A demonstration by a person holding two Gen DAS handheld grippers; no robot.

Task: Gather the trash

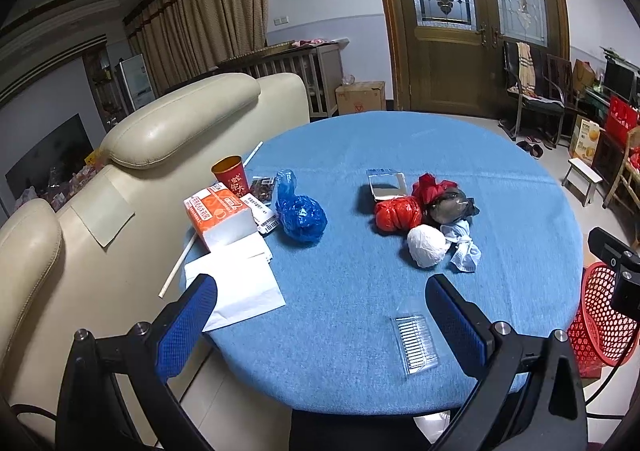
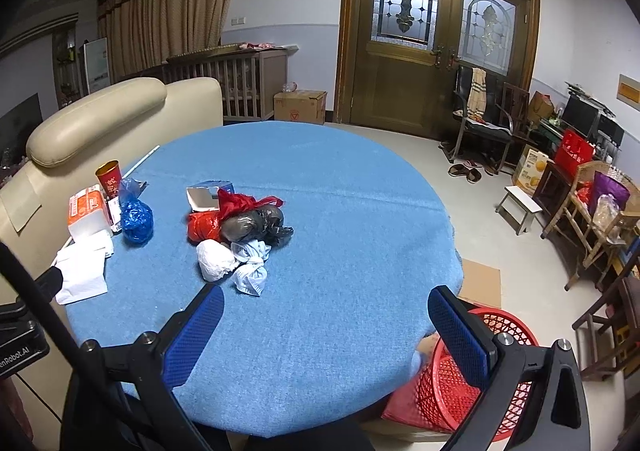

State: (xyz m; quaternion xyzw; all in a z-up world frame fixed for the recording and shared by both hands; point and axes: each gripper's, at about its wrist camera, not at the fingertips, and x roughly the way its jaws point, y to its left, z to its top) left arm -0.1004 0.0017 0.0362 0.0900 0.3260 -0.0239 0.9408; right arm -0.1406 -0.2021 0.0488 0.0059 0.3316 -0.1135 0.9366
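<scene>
A round table with a blue cloth (image 1: 360,311) (image 2: 340,251) holds trash. Near its middle lie a red bag (image 1: 398,213) (image 2: 202,225), a dark bag (image 1: 450,207) (image 2: 248,225), a white wad (image 1: 427,245) (image 2: 214,259) and a pale blue face mask (image 1: 464,253) (image 2: 250,275). A blue bag (image 1: 300,213) (image 2: 137,221) lies further left. A clear plastic tray (image 1: 416,343) lies close before my left gripper (image 1: 322,291), which is open and empty. My right gripper (image 2: 326,305) is open and empty above the table's near edge. A red mesh basket (image 2: 452,379) (image 1: 600,315) stands on the floor at the right.
At the table's left are a red cup (image 1: 231,175), an orange tissue pack (image 1: 219,217), white paper (image 1: 236,283) and a straw (image 1: 178,267). A small open box (image 1: 386,187) sits behind the red bag. A cream sofa (image 1: 80,251) stands left; chairs and boxes stand right.
</scene>
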